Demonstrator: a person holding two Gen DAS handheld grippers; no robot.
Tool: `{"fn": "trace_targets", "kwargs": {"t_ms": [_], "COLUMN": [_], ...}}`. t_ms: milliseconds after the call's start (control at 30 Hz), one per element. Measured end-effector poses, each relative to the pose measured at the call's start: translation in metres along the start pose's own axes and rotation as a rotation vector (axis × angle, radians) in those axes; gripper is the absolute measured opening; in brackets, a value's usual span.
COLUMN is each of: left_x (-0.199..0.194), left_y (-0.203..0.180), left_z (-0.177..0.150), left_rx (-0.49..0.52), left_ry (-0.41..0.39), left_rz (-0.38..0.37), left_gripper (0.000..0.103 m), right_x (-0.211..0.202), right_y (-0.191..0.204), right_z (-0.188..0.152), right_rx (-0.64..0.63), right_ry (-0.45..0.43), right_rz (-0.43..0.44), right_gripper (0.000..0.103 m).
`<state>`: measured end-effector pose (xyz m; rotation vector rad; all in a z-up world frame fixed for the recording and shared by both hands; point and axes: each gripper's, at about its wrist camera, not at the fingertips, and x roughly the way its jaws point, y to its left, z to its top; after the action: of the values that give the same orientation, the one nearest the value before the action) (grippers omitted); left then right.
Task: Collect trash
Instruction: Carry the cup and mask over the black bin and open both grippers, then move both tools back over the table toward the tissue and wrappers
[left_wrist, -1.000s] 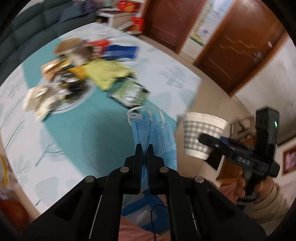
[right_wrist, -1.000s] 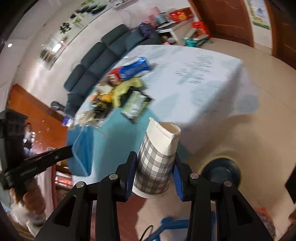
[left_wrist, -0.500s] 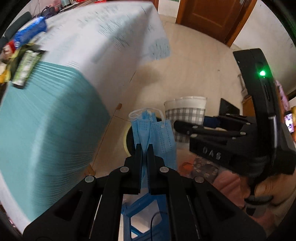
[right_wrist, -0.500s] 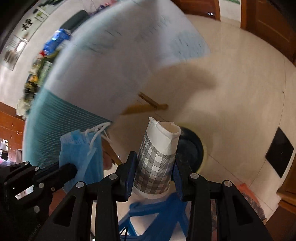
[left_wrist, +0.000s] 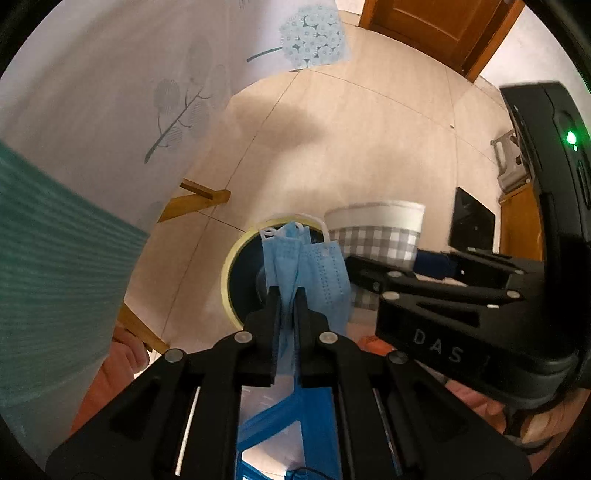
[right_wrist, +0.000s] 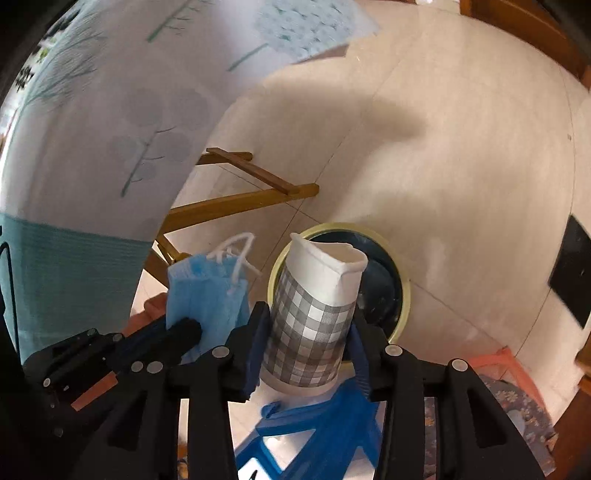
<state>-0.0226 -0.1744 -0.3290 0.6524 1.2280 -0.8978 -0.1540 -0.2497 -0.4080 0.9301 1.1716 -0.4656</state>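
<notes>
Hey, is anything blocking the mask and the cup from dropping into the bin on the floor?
Nothing visible. The bin gapes open right beyond the mask and cup.

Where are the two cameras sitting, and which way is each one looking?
Left wrist: sits on the left tool, looking down along its fingers at the crumpled blue face mask it pinches, above the round yellow-rimmed bin; the right tool and a bit of hand show at right.
Right wrist: sits on the right tool, looking down at the grey checked paper cup it squeezes; the left tool shows at left.
Both share mask, cup, bin, floor and the hanging tablecloth.
</notes>
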Motion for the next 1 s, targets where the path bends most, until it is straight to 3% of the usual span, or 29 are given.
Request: {"fn": "trace_targets", "kwargs": {"t_ms": [100, 200, 300, 367, 467, 1000], "left_x": [0.013, 0.024, 0.031, 0.036, 0.041, 0.033], "left_y": [0.005, 0.012, 0.022, 0.028, 0.036, 0.032], "left_z": [0.006, 0.013, 0.015, 0.018, 0.020, 0.015], "left_rx": [-0.013, -0.040, -0.059, -0.073, -0.098, -0.122], "left_ry": [0.004, 0.018, 0.034, 0.052, 0.051, 0.067], "left_rz": [0.021, 0.049, 0.065, 0.073, 0.074, 0.093], "left_gripper": [0.004, 0.012, 0.026, 0.044, 0.058, 0.061], "right_x": [0.004, 0.009, 0.016, 0.019, 0.026, 0.023], "right_y": [-0.004, -0.012, -0.018, -0.024, -0.027, -0.010], "right_z": [0.004, 0.005, 0.007, 0.008, 0.009, 0.000], "right_rx": [0.029, 0.080, 0.114, 0.134, 0.166, 0.086], "right_ry": [0.003, 0.023, 0.039, 0.047, 0.048, 0.037], "right_rz": [0.017, 0.020, 0.007, -0.006, 0.001, -0.078], "right_gripper": [0.048, 0.053, 0.057, 0.059, 0.065, 0.065]}}
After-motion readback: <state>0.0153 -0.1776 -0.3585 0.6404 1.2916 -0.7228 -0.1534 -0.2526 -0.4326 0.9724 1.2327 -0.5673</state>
